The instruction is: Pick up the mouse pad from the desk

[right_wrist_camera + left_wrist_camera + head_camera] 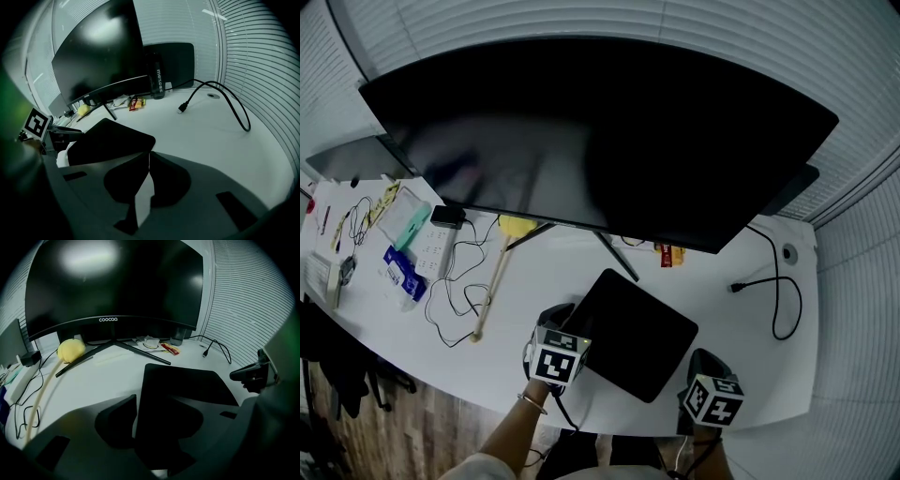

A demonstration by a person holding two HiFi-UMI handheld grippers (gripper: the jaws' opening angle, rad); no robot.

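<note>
The black mouse pad (637,333) lies on the white desk (722,281) in front of the monitor stand, turned like a diamond. My left gripper (574,323) is at the pad's left edge. In the left gripper view the mouse pad (183,385) runs down between the two jaws of the left gripper (150,418), which is shut on it. My right gripper (705,361) hovers at the desk's front edge, just right of the pad and apart from it. In its own view the right gripper (149,159) is shut on nothing, with the pad (108,140) to its left.
A large curved monitor (609,131) spans the back of the desk on splayed stand legs (117,345). To the left are a yellow ball on a stick (516,225), a power strip (436,248) and thin cables. A loose black cable (783,300) lies to the right. A black bottle (158,77) stands behind.
</note>
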